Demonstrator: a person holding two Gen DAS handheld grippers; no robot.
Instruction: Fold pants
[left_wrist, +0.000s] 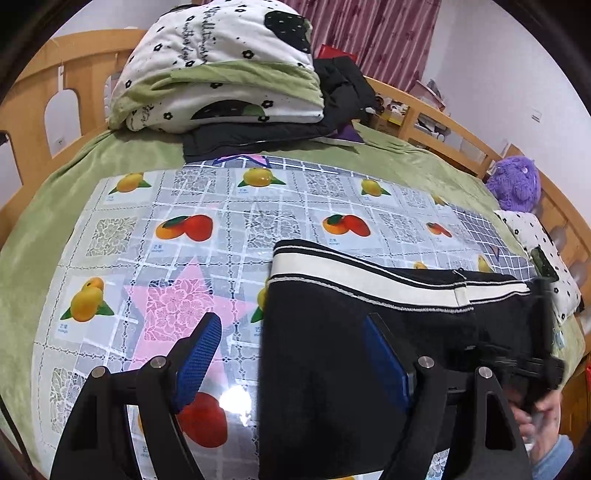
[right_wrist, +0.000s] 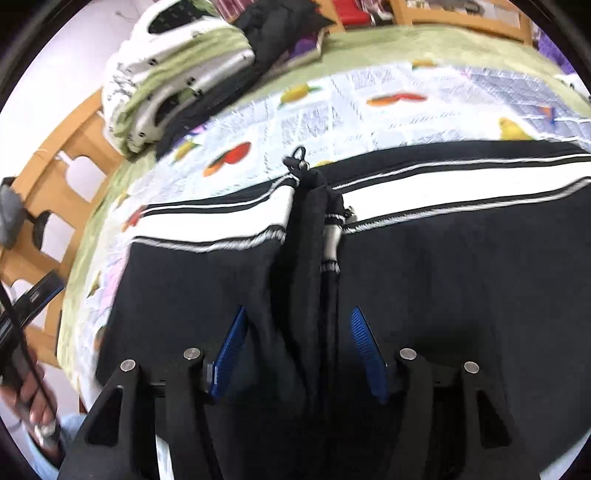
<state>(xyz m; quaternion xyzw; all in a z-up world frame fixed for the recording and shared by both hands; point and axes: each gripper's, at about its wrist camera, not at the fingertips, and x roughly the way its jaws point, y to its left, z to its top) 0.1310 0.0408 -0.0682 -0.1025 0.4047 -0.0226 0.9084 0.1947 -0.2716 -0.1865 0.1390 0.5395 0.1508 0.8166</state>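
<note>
Both open tongs, left (left_wrist: 291, 354) and right (right_wrist: 297, 350), over black pants (right_wrist: 443, 277).

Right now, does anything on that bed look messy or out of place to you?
Mostly the pants: in the right wrist view a ridge of black cloth bunches up through the white stripe, breaking it, rather than lying flat on the fruit-print cloth. Nothing looks spilled or torn.

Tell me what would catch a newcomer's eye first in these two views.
The black pants with a bold white stripe fill the foreground, spread on the fruit-print tablecloth covering the bed. Both sets of jaws stand open over them. Behind sits a folded floral quilt; a purple plush toy rests at the right.
</note>
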